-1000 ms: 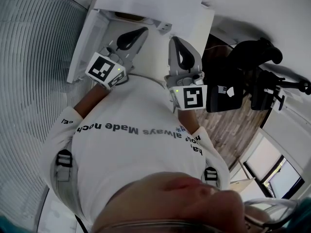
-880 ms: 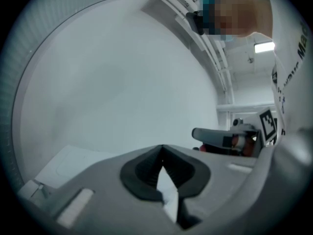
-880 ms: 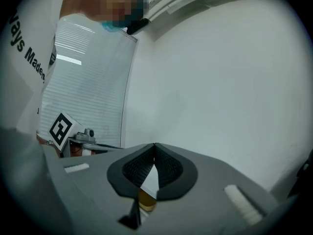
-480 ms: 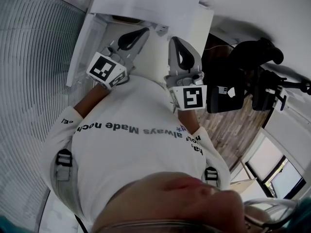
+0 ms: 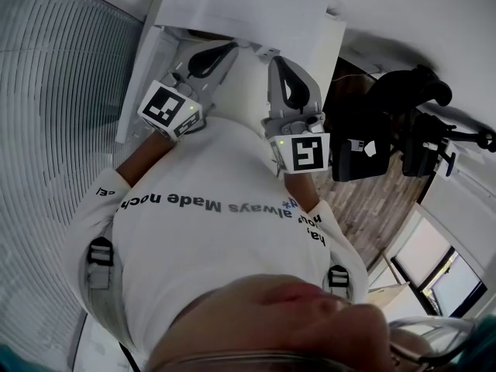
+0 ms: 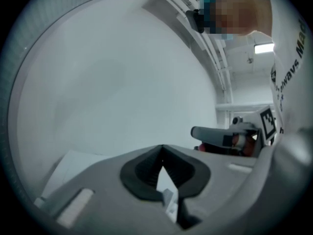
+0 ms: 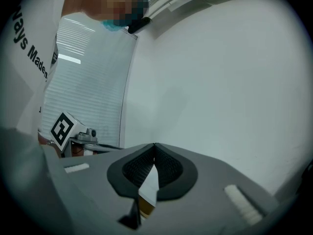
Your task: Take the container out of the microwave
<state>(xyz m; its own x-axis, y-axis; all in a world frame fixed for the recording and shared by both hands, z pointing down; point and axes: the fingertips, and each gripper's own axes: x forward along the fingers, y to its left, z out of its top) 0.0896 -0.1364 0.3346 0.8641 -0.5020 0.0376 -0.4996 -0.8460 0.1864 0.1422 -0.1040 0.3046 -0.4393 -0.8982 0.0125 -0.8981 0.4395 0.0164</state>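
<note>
1. Head view: the left gripper (image 5: 229, 49) and the right gripper (image 5: 277, 62) are side by side in front of the person's white shirt (image 5: 217, 246). Both point at the white microwave (image 5: 240, 6), which is just beyond their tips. The container cannot be made out there.
2. Left gripper view: the left gripper (image 6: 162, 146) is clenched tip to tip with nothing between its jaws. A plain white surface (image 6: 112, 82) lies ahead, and the right gripper (image 6: 222, 136) is off to its right.
3. Right gripper view: the right gripper (image 7: 154, 144) is likewise clenched and empty. The left gripper (image 7: 80, 136) is to its left, in front of a ribbed panel (image 7: 88, 82). No container shows.
</note>
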